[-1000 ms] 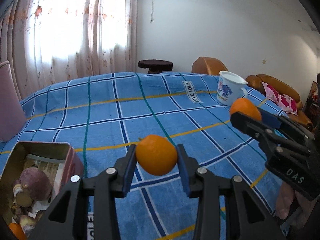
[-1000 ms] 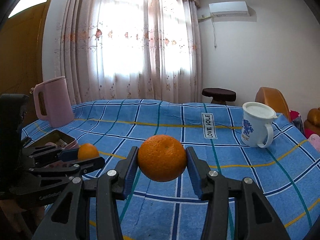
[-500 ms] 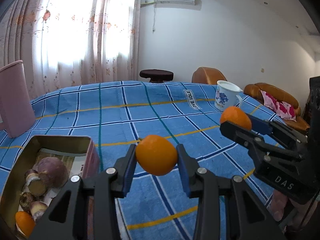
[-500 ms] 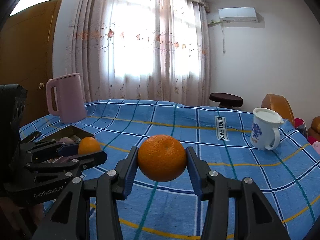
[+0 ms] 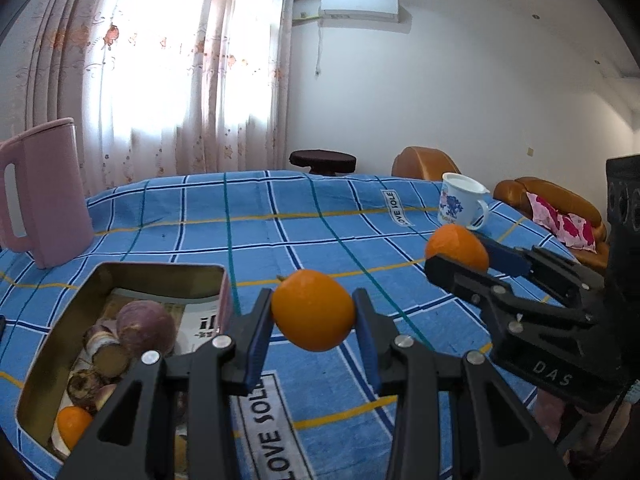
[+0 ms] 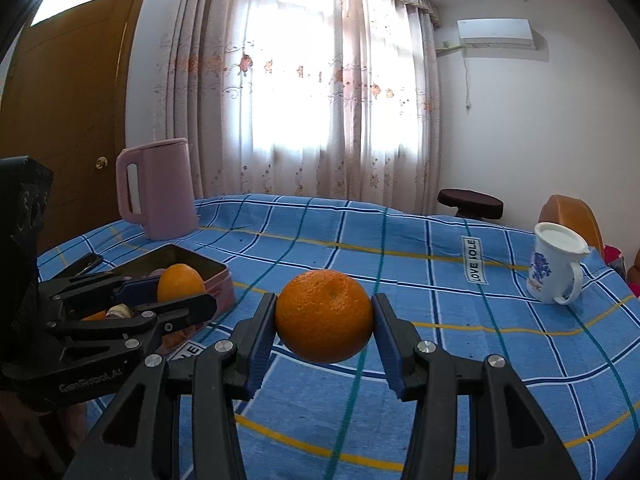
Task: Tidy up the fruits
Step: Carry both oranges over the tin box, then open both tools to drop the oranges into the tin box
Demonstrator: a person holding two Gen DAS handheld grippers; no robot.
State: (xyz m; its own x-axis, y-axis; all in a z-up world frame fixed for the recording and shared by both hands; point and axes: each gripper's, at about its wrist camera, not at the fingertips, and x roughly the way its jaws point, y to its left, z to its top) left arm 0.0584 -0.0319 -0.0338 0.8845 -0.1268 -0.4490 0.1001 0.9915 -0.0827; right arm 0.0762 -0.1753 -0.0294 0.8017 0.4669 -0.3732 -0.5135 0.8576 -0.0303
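Observation:
My left gripper (image 5: 314,322) is shut on a small smooth orange (image 5: 313,309), held above the blue checked cloth just right of an open metal tin (image 5: 160,270). The tin holds several purple-brown fruits (image 5: 146,326) and one orange (image 5: 72,426). My right gripper (image 6: 324,330) is shut on a larger orange (image 6: 324,316), also lifted over the cloth. In the right wrist view the left gripper (image 6: 176,300) and its orange (image 6: 180,282) hang by the tin (image 6: 208,270). In the left wrist view the right gripper (image 5: 460,258) shows at the right with its orange (image 5: 458,246).
A pink kettle (image 5: 42,196) stands at the far left of the table, behind the tin. A white mug with a blue print (image 5: 460,206) sits at the far right edge. A dark flat object (image 6: 86,264) lies left of the tin. Beyond the table are a stool (image 5: 322,160) and brown seats (image 5: 548,204).
Both grippers have swung leftward with their oranges, toward the tin; the tin and the pink kettle have come further into view. Neither grip has changed.

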